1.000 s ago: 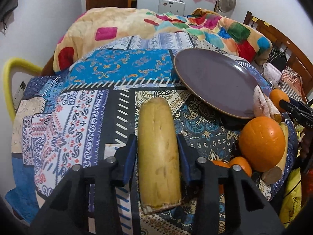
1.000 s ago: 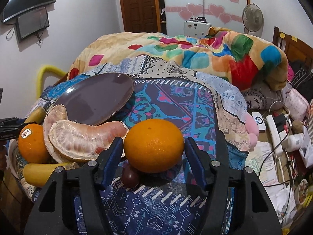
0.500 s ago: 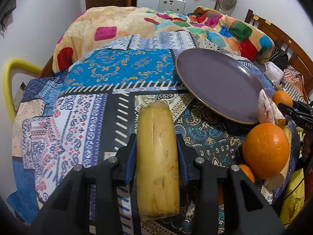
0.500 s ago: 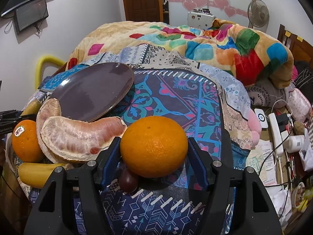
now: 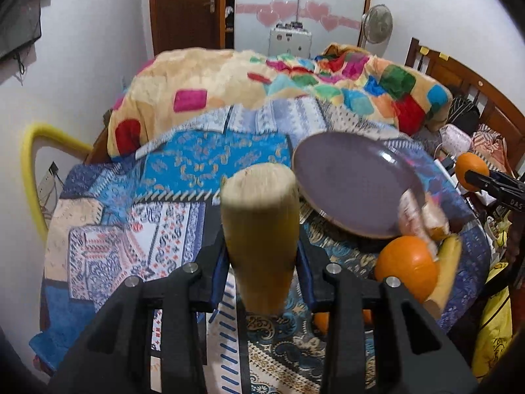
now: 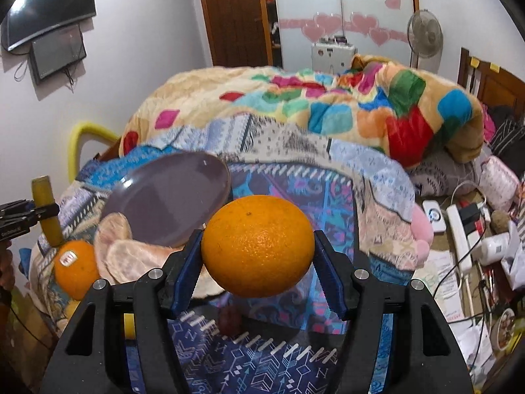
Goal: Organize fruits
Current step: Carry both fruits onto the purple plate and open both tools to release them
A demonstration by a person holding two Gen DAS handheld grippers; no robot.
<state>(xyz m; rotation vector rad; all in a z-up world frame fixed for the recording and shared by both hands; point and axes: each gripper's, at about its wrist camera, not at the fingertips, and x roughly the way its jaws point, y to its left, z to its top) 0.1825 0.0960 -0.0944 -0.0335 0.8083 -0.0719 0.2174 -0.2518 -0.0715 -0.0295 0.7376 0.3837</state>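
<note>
Left gripper point(image 5: 261, 256): clamped on a yellow banana piece point(image 5: 261, 226), pads pressing its sides near the lower half, blunt cut end pointing up and away, clear of the patterned bedspread point(image 5: 164, 170). Gripped low, probably so the long body stays forward of the jaws and can be set down end first.

Right gripper point(image 6: 257, 259): closed on a large orange point(image 6: 257, 246), blue pads on its two flanks at the widest part, fruit off the cloth. Held across the middle, likely to keep the round skin from slipping.

Between and beyond both: a purple plate point(image 6: 170, 207), bare, resting tilted on the soft bedding; seemingly the place meant for the fruit. Tilt could let a round fruit roll toward the low rim.

At the plate's near edge: peeled pomelo segments point(image 6: 131, 256), touching or just overlapping the rim, partly barring the straight way in from the right side. Beside them a second orange with a sticker point(image 6: 75, 269), and a small dark fruit point(image 6: 229, 320) on the cloth below the held orange. From the left view, another banana piece point(image 5: 446, 269) leaning by that orange.

Further back: a bright patchwork blanket point(image 6: 328, 108) heaped behind, well apart from the plate. Right of the bed, a power strip and cables point(image 6: 459, 229) on the floor, out of the way.
</note>
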